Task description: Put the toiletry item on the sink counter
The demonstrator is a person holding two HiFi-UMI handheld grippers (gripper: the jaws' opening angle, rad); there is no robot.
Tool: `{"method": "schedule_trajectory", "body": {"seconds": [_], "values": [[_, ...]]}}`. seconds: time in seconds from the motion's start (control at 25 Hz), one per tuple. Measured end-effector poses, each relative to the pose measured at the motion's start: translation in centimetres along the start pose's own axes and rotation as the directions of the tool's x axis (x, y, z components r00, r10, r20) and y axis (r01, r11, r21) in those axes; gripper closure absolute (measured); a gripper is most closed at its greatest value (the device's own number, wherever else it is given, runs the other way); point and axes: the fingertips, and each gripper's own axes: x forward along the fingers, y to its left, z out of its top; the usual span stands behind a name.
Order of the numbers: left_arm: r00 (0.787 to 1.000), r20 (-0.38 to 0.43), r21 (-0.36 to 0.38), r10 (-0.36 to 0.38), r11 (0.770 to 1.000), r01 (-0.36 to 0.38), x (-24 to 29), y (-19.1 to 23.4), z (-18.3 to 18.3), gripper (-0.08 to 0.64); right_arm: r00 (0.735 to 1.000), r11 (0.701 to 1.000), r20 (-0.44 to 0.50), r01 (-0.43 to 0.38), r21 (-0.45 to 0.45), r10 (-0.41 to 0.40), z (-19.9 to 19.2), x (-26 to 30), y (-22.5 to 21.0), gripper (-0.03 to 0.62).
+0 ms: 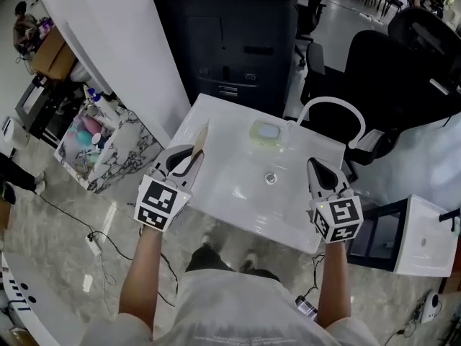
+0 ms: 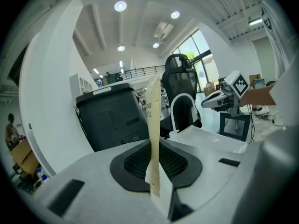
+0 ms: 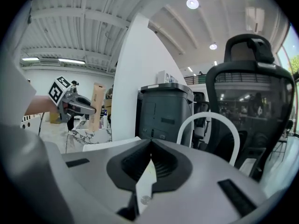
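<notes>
Beige packet (image 1: 200, 141), perhaps cardboard, stands upright pinched in left gripper (image 1: 189, 157) fingers; right gripper (image 1: 315, 163) fingers pressed together.

Bright ceiling lights (image 2: 120, 6); glare on sink (image 1: 234, 193); gripper views fisheye-warped, corners dark.

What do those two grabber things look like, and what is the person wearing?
The left gripper and right gripper look alike: light grey shells with two pointed jaws lined with black textured pads. Each carries a white cube printed with black square markers. The person wears a pale short-sleeved shirt, so the forearms are bare.
</notes>
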Motion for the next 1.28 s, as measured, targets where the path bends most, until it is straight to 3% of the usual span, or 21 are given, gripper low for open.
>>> {"method": "schedule_trajectory", "body": {"seconds": [0.16,0.28,0.6,0.72,0.96,1.16,1.28], "values": [[0.998,-0.03,-0.005,-0.06,0.998,0.06,5.0,1.4,-1.9,0.518,1.0,1.0,-0.028,0.014,0.016,-0.013,-1.6,2.9,-0.9,0.595],[0.989,-0.061,0.035,-0.138,0.99,0.14,9.5,2.3,-3.1,0.518,0.997,0.997,-0.051,0.055,0.046,-0.053,-2.4,5.2,-1.9,0.595],[0.937,-0.184,0.146,-0.296,0.935,0.324,20.5,6.3,-7.9,0.518,0.98,0.987,-0.147,0.145,0.071,-0.133,-4.3,11.9,-2.4,0.595],[0.909,-0.239,0.19,-0.341,0.902,0.388,23.7,7.0,-10.3,0.518,0.969,0.978,-0.185,0.185,0.093,-0.166,-5.4,13.8,-2.7,0.595],[0.858,-0.362,0.326,-0.363,0.813,0.482,28.6,8.4,-15.3,0.518,0.945,0.961,-0.261,0.24,0.137,-0.199,-7.7,16.7,-2.3,0.595],[0.818,-0.426,0.354,-0.386,0.761,0.544,31.2,9.2,-18.4,0.518,0.928,0.956,-0.308,0.26,0.135,-0.209,-8.7,18.0,-1.7,0.595],[0.801,-0.467,0.417,-0.374,0.706,0.572,32.6,9.0,-20.2,0.518,0.918,0.949,-0.329,0.281,0.142,-0.222,-9.3,17.9,-1.9,0.595]]}}
